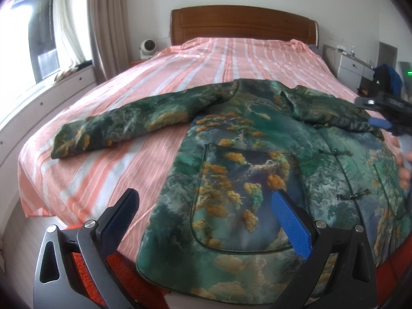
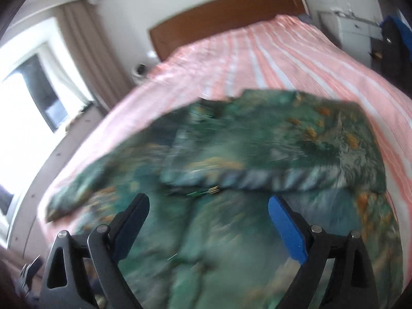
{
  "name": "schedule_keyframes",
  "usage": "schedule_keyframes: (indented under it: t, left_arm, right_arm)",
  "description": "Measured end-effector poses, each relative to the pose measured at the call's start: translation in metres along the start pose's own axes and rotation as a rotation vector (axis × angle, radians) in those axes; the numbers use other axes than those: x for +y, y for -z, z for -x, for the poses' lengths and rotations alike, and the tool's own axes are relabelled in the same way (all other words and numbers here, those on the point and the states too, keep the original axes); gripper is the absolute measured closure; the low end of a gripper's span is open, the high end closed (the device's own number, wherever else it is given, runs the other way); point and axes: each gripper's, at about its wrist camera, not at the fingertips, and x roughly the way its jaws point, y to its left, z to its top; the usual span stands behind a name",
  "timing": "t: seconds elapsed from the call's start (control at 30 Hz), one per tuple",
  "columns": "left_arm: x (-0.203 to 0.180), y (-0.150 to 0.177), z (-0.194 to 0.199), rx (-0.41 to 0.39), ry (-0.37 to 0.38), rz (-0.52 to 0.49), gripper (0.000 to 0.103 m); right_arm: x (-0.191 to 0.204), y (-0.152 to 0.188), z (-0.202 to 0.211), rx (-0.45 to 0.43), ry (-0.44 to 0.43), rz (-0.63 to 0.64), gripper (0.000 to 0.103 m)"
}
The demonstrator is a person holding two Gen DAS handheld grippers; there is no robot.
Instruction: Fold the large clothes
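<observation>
Both my grippers, left (image 1: 204,207) and right (image 2: 208,212), hover jaws wide over the jacket (image 1: 244,180); one sleeve (image 1: 123,126) at nine o'clock awaits folding.

- In the right wrist view we see the green jacket (image 2: 257,154) smeared by motion blur; its pattern, fastenings and seams cannot be read there.
- The jacket's lower hem (image 1: 206,291) runs behind the left gripper (image 1: 206,200) and out of the bottom edge.
- The right gripper (image 1: 381,122) is cut off by the right edge in the left wrist view, so we cannot tell there how its jaws stand.
- A hand (image 1: 404,164) at that edge shows only as blurred fingers.
- Items on the white dresser (image 1: 352,64) are too small to name.
- The foot of the bed (image 1: 77,175) is hidden under the jacket.
</observation>
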Motion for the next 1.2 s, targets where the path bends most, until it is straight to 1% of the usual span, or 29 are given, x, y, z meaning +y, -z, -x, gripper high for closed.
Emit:
schedule_keyframes:
  t: [0.07,0.17,0.2,0.3,0.47,0.67,0.8,0.87,0.93,1.2]
  left_arm:
    - [-0.001,0.000,0.002,-0.005,0.004,-0.004,0.001]
    - [-0.001,0.001,0.004,-0.008,0.002,-0.003,0.001]
    - [0.000,0.001,0.004,-0.010,0.000,0.001,0.001]
    - [0.003,0.001,0.005,-0.011,-0.006,0.018,0.001]
    - [0.005,0.000,0.005,-0.011,-0.010,0.024,0.001]
    - [-0.003,0.002,0.003,-0.005,-0.014,-0.009,0.001]
    - [-0.007,0.003,0.002,0.001,-0.015,-0.023,0.001]
    - [-0.009,0.004,0.001,0.004,-0.018,-0.032,0.001]
    - [-0.010,0.004,0.002,0.002,-0.020,-0.035,0.001]
    - [-0.008,0.003,0.003,-0.001,-0.023,-0.025,0.001]
  right_arm:
    - [0.018,0.013,0.016,-0.013,-0.017,0.058,0.006]
    - [0.043,0.041,0.030,-0.027,0.010,0.184,0.005]
    - [0.048,0.056,0.038,-0.034,0.036,0.237,0.005]
    - [0.055,0.091,0.060,-0.048,0.086,0.317,0.005]
    - [0.051,0.128,0.104,-0.082,0.129,0.363,0.005]
    - [0.042,0.151,0.135,-0.120,0.192,0.351,0.005]
    - [0.039,0.164,0.147,-0.198,0.251,0.361,0.005]
    - [0.039,0.167,0.151,-0.237,0.262,0.363,0.005]
    - [0.039,0.168,0.151,-0.254,0.269,0.375,0.005]
    - [0.034,0.173,0.140,-0.240,0.283,0.388,0.005]
